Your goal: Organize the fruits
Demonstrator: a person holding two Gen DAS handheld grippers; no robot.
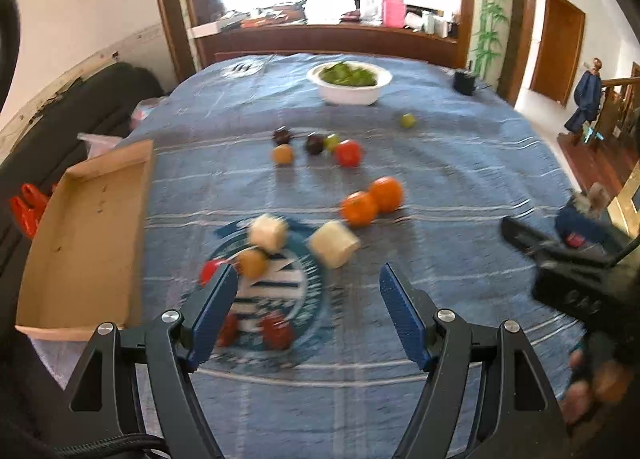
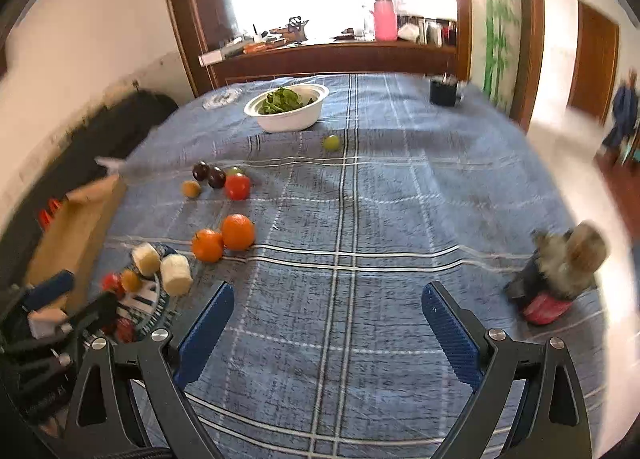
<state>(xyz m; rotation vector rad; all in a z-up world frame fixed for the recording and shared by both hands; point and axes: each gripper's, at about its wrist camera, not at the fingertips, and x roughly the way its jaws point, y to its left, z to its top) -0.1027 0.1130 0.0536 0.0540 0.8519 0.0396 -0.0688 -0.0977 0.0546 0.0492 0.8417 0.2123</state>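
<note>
Fruit lay scattered over the left half of a tabletop [image 2: 400,219] covered in blue plaid cloth, none of it yet gathered. The left gripper [image 1: 306,311] hung over the near-left cluster with its fingers wide apart and empty. The right gripper [image 2: 326,329] hovered over bare cloth, fingers likewise apart, holding nothing. Two oranges [image 1: 372,201] touched each other mid-table; firm and round, they looked apt to roll and best taken across the widest part. Two pale chunks [image 1: 304,239] appeared softer, calling for a light squeeze on the flat sides. Small plums [image 2: 210,175], a tomato [image 2: 237,186] and a lone grape [image 2: 331,142] sat farther back. The cardboard tray [image 1: 84,243] at the left edge stood empty. The white bowl [image 2: 288,117] near the far edge held green leaves.
</note>
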